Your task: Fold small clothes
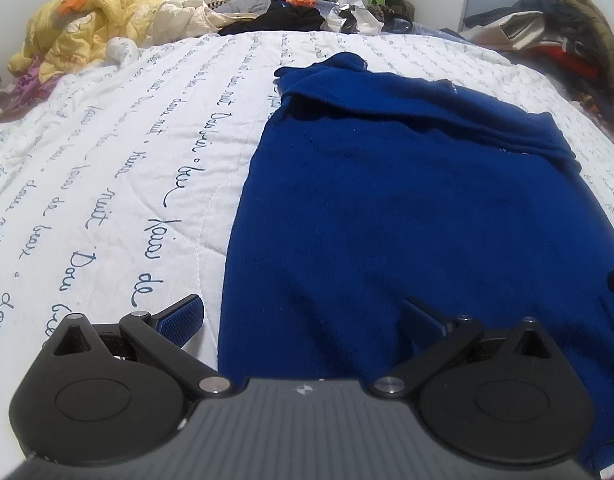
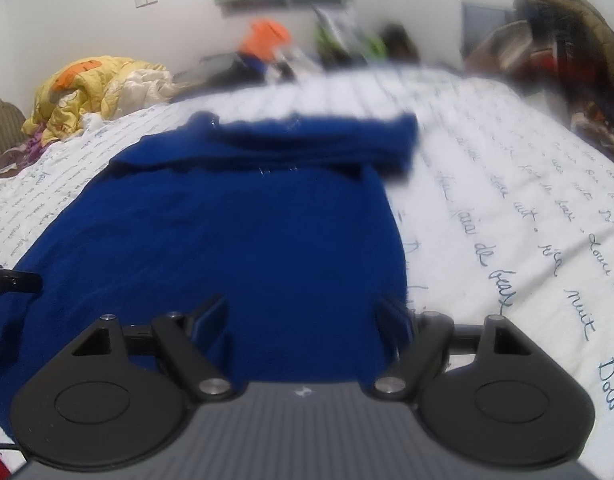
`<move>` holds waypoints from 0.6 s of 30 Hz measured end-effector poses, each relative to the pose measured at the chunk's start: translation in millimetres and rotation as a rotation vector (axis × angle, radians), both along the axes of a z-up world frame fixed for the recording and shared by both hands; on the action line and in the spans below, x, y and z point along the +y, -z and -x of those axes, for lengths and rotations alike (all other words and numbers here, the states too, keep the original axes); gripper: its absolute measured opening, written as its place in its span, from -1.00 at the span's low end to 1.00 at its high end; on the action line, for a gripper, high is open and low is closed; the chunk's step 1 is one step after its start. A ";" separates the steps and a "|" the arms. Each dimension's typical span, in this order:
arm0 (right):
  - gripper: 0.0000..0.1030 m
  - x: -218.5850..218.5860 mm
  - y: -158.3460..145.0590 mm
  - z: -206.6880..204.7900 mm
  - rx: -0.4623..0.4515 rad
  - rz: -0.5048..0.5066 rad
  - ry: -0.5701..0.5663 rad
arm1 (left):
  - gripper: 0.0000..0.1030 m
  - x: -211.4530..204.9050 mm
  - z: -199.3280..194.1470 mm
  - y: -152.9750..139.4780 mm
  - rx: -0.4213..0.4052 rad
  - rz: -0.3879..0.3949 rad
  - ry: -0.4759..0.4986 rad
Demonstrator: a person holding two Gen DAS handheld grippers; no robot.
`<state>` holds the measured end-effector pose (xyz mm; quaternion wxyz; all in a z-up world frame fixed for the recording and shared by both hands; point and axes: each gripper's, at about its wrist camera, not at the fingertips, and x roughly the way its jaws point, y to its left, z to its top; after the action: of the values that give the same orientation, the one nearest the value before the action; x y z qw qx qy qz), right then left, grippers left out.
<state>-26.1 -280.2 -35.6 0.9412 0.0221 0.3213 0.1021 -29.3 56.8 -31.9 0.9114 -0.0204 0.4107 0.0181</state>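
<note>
A blue top [image 1: 407,208] is lying flat on the bed [image 1: 127,184], with its sleeves folded over at the far end. The left tongs [image 1: 303,316] are hanging wide open over the near left edge of the top, holding nothing. The right tongs [image 2: 303,316] are wide open too, over the near right edge, and empty. They are probably lining up to pinch the near hem and fold it away.

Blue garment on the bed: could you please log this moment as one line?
blue garment: flat on quilt, far end folded | left gripper: open at near left edge | right gripper: open at near right edge
</note>
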 end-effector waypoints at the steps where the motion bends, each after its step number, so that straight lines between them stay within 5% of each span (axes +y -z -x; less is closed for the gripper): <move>1: 0.58 0.9 -1.9 1.7 -0.007 0.014 -0.005 | 1.00 -0.6 1.0 0.4 0.001 0.000 0.001; 6: 0.58 3.7 -14.9 12.1 -0.020 0.024 -0.056 | 1.00 -3.4 1.9 4.6 0.010 -0.005 0.009; 12: 0.58 7.3 -1.3 4.4 0.094 0.042 -0.078 | 1.00 -1.9 5.5 5.1 0.003 -0.013 0.022; 18: 0.58 -17.4 -6.2 -2.0 0.070 -0.053 -0.046 | 1.00 25.2 -12.0 -0.7 -0.020 0.018 -0.010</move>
<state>-24.1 -297.6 -29.4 0.9258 0.0433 0.3518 0.1313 -17.3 82.0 -31.2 0.9151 -0.0308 0.4017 0.0188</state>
